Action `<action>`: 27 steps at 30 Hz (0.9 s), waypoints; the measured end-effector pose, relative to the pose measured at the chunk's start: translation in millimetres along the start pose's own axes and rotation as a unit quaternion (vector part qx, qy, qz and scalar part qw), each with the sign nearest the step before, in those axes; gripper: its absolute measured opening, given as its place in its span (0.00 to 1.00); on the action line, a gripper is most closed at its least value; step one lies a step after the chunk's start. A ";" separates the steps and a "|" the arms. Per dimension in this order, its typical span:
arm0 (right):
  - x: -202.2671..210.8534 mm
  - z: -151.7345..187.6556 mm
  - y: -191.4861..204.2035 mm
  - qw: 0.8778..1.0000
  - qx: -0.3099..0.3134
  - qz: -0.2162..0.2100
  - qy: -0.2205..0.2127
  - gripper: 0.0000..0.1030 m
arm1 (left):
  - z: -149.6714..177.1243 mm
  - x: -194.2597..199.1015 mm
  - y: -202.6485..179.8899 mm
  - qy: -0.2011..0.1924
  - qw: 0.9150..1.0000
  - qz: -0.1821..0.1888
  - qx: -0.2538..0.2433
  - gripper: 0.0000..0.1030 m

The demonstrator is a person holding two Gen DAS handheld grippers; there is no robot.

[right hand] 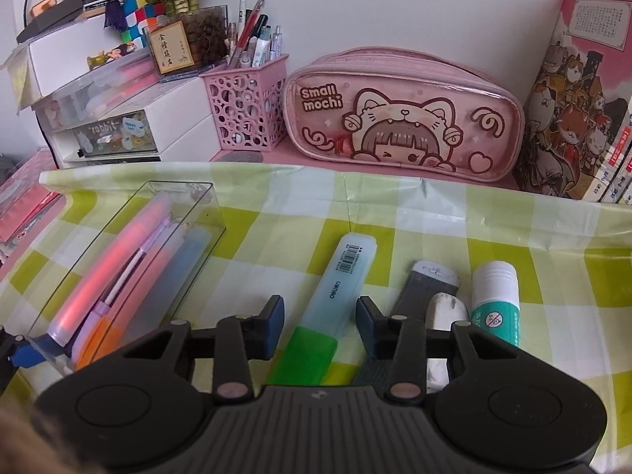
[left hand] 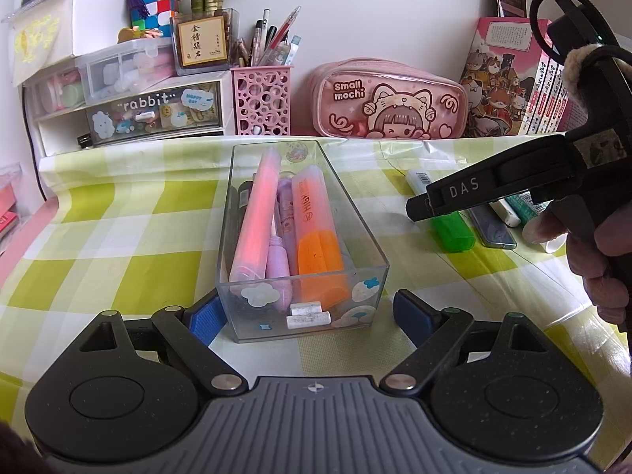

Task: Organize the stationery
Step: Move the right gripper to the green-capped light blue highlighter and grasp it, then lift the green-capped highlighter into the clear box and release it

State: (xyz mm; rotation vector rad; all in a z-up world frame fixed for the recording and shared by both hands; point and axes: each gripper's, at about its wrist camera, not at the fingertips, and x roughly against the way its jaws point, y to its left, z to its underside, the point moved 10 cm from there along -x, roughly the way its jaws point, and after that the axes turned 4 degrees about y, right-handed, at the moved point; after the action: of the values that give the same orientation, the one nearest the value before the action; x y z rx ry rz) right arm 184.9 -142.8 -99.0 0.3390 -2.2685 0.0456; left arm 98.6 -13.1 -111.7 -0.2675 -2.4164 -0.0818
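Green-capped highlighter (right hand: 324,328) lies on checked worktop (right hand: 395,233), just right of clear box (right hand: 130,237). Right gripper (right hand: 320,326) fingers spread astride it, not pinching. Centre over barrel, close squarely. Left gripper (left hand: 306,312) fingers spread around box's near end, left pad touching.

Both grippers, left gripper (left hand: 302,316) and right gripper (right hand: 320,326), have black linkage arms, silver pivot pins, blue pads and grey ribbed bodies; the right one's side reads "DAS".
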 end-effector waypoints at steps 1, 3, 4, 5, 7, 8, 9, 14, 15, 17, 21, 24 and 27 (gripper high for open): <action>0.2 0.9 3.5 1.000 0.008 -0.001 0.000 0.49 | -0.1 -0.1 0.1 0.000 1.000 0.000 0.000 0.83; 0.5 1.9 10.1 1.000 0.016 -0.010 0.000 0.49 | 0.0 0.0 0.0 0.000 1.000 0.000 0.000 0.83; 0.5 2.1 12.4 1.000 0.018 -0.013 0.001 0.48 | 0.0 0.0 0.0 0.000 1.000 0.000 0.000 0.83; -0.1 1.9 14.1 1.000 0.021 -0.014 0.002 0.48 | -0.1 -0.1 0.1 0.000 1.000 0.000 0.000 0.83; -1.3 1.3 16.9 1.000 0.026 -0.009 0.002 0.46 | -0.1 -0.1 -0.1 0.000 1.000 0.000 0.000 0.83; -1.7 1.2 17.7 1.000 0.027 -0.008 0.003 0.46 | -0.1 -0.1 0.0 0.000 1.000 0.000 0.000 0.83; -2.0 1.0 19.6 1.000 0.030 -0.007 0.003 0.45 | -0.3 -0.2 0.2 0.000 1.000 0.000 0.000 0.83; -2.0 1.9 31.6 0.999 0.039 -0.022 0.006 0.38 | -0.3 -0.3 0.2 0.000 1.000 0.000 0.000 0.83; -1.9 2.0 34.0 0.999 0.039 -0.023 0.006 0.38 | -0.1 -0.1 0.0 0.000 1.000 0.000 0.000 0.83; -1.3 2.1 36.6 0.999 0.033 -0.026 0.008 0.38 | -0.2 -0.1 0.0 0.000 1.000 0.000 0.000 0.83; 0.6 0.1 34.5 0.998 -0.013 -0.051 0.018 0.38 | -0.6 -1.1 0.4 0.000 1.000 0.000 0.000 0.83; 4.9 -2.3 29.7 0.996 -0.052 -0.068 0.016 0.38 | 0.0 -2.0 -0.2 0.000 1.000 0.000 0.000 0.83; 7.7 -3.7 24.1 0.994 -0.078 -0.071 0.017 0.38 | 0.1 -1.9 -0.5 0.000 1.000 0.000 0.000 0.83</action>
State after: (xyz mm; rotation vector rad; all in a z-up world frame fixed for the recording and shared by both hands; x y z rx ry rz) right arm 176.5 -120.7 -88.9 0.4128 -2.1929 -0.1967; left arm 99.8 -13.9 -113.1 -0.2682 -2.4158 -0.0804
